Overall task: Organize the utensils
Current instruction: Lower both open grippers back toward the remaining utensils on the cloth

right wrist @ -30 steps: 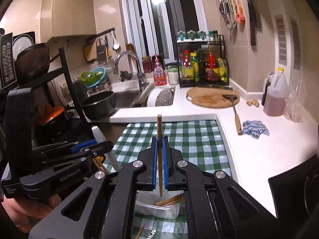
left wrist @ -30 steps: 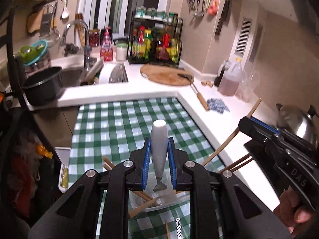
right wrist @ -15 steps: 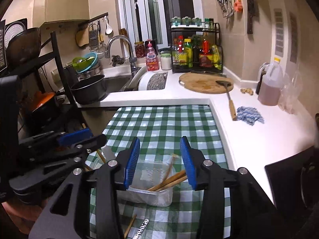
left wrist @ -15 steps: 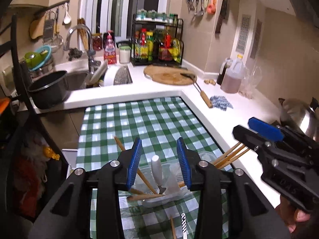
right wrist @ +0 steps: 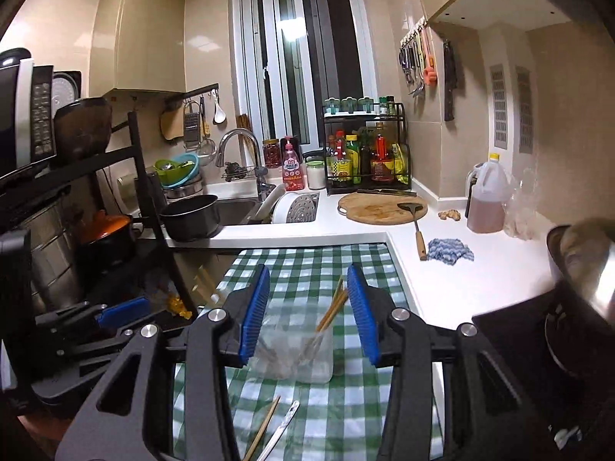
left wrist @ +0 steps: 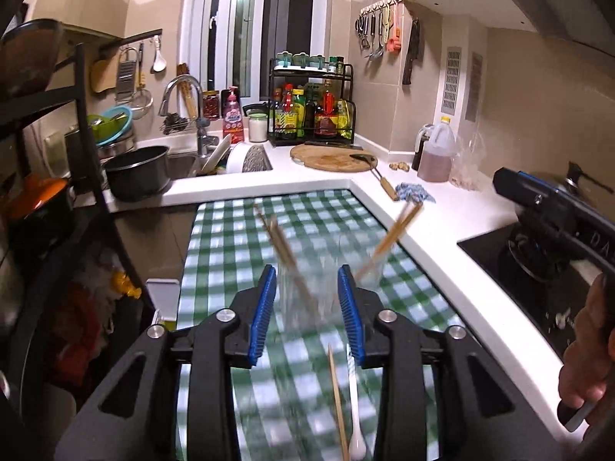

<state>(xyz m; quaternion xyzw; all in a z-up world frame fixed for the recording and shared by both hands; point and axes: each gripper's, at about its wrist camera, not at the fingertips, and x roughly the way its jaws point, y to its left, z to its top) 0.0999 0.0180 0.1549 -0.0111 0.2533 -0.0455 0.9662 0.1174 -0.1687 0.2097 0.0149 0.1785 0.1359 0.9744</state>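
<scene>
A clear plastic container (right wrist: 296, 353) stands on the green checked cloth (right wrist: 307, 261) with several wooden chopsticks (right wrist: 330, 311) leaning in it. In the left wrist view the container (left wrist: 307, 299) is blurred, with chopsticks (left wrist: 282, 246) sticking out. My left gripper (left wrist: 306, 280) is drawn back from it, its jaws closing on nothing. My right gripper (right wrist: 308, 280) is also back from it, jaws closing and empty. A loose chopstick (left wrist: 338, 403) and a white spoon (left wrist: 355, 403) lie on the cloth nearer to me. The right wrist view shows that chopstick (right wrist: 265, 426) beside a metal utensil (right wrist: 282, 428).
A black rack (right wrist: 153, 207) with pots stands at the left. Behind the cloth are a black pot (right wrist: 190, 217), the sink, a round cutting board (right wrist: 380, 207) with a spatula, a blue rag (right wrist: 449, 251) and an oil jug (right wrist: 486, 199). A stove (left wrist: 538, 269) is at the right.
A second ago the left gripper held a white-handled utensil and the right a chopstick above the container. Both let go, opened, and have pulled back from the container.
</scene>
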